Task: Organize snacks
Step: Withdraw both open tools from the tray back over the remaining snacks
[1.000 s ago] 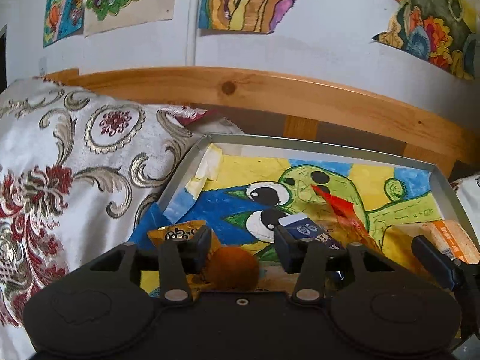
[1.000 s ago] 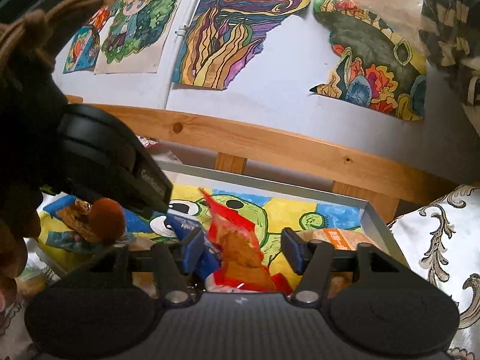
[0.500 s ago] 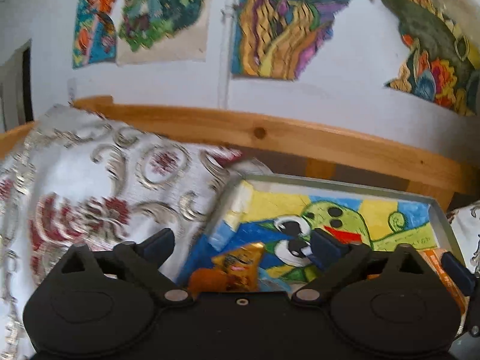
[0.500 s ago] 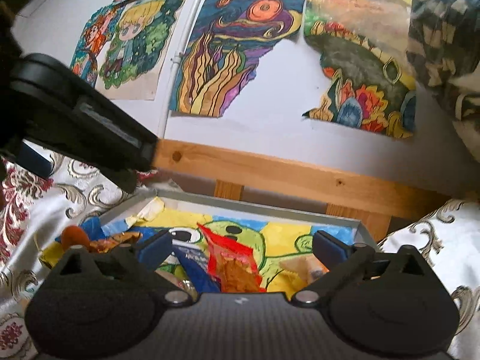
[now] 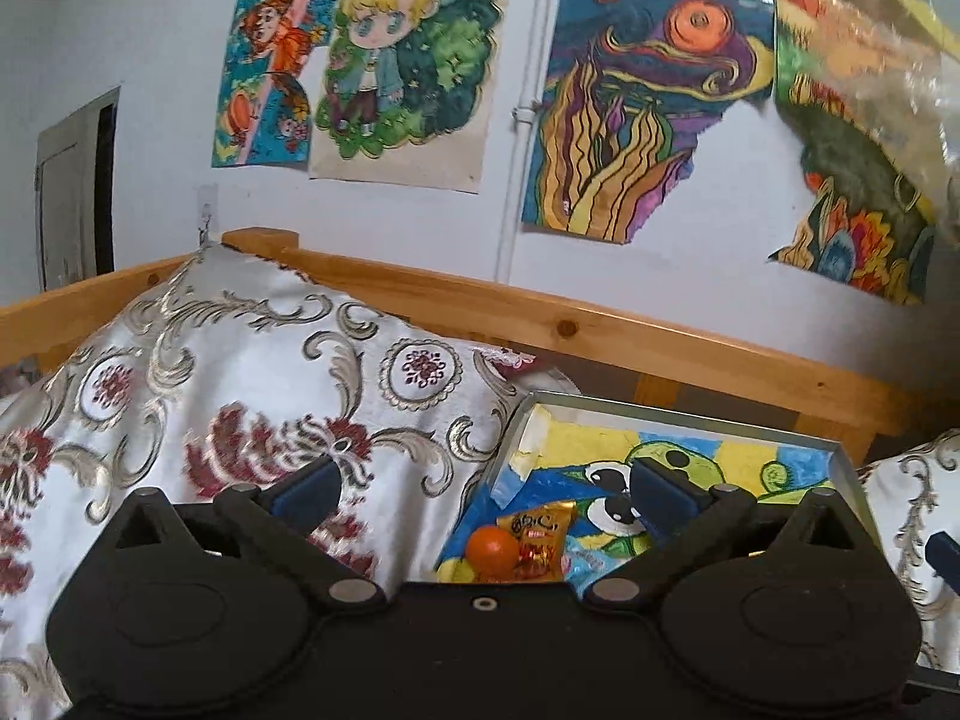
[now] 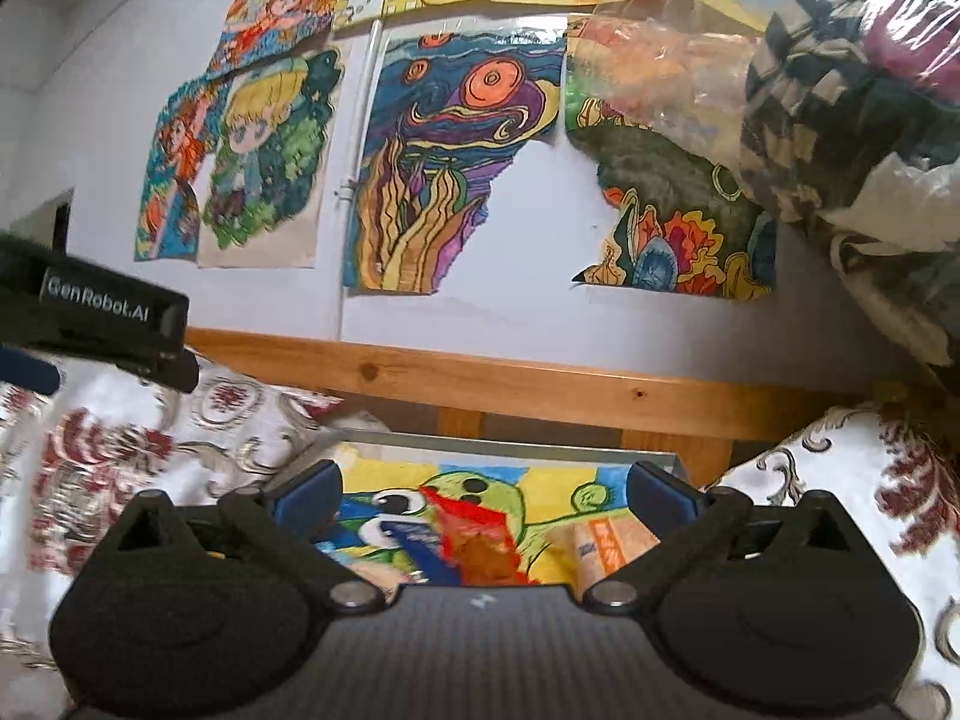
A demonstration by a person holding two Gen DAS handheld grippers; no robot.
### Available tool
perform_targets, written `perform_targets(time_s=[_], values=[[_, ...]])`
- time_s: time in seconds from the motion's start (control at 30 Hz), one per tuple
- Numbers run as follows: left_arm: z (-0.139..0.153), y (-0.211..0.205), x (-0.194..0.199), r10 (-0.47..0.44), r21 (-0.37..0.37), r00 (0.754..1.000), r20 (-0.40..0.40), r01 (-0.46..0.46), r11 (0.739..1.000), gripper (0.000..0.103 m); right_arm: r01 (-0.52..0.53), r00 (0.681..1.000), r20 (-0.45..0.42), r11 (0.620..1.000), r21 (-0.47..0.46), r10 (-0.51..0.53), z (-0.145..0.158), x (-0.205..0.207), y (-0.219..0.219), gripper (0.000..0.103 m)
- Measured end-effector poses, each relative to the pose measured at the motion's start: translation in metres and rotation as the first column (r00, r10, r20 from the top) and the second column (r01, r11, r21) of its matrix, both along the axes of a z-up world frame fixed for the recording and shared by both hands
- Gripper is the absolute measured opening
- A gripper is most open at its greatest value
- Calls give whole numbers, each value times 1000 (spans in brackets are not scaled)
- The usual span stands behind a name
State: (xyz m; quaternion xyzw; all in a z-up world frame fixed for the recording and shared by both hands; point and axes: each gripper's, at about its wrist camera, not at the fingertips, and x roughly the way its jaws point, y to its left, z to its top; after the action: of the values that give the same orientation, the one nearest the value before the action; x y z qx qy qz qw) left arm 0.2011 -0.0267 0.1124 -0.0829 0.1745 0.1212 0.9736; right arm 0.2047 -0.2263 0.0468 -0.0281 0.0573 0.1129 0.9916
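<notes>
A grey tray [image 5: 690,414] lined with a cartoon drawing lies on the bed. In the left wrist view an orange round fruit [image 5: 492,547] and a yellow-orange snack packet [image 5: 540,534] rest in its near left corner. My left gripper [image 5: 486,495] hangs open and empty above and in front of them. In the right wrist view the tray [image 6: 510,441] holds a red packet [image 6: 480,540], a dark blue packet [image 6: 414,540] and an orange-and-tan packet [image 6: 606,546]. My right gripper [image 6: 486,495] is open and empty above them.
Floral cushions [image 5: 210,396] lie on the left, and another [image 6: 870,480] on the right. A wooden headboard rail [image 5: 600,330] runs behind the tray under a wall with drawings. A clear plastic bag [image 6: 810,90] of fabric hangs at upper right. The left gripper's body [image 6: 96,318] shows at the left.
Both grippers opened wide and pulled up and back from the tray. The fruit and yellow packet left the left jaws; the red packet left the right jaws. All lie in the tray.
</notes>
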Motion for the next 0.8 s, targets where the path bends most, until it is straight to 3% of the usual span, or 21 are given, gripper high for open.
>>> perform_targets(time_s=[0.17, 0.57, 0.8], values=[[-5, 15, -33, 9, -41, 1000, 3, -9, 999, 102, 0, 1000, -11, 1000, 20, 0, 5, -35, -4, 103], [-32, 52, -96, 15, -43, 998, -55, -17, 999, 102, 34, 997, -65, 997, 66, -30, 3, -94, -18, 103], [-59, 64, -122, -24, -38, 994, -106, 20, 999, 102, 24, 991, -132, 1000, -15, -26, -11, -118, -4, 103]])
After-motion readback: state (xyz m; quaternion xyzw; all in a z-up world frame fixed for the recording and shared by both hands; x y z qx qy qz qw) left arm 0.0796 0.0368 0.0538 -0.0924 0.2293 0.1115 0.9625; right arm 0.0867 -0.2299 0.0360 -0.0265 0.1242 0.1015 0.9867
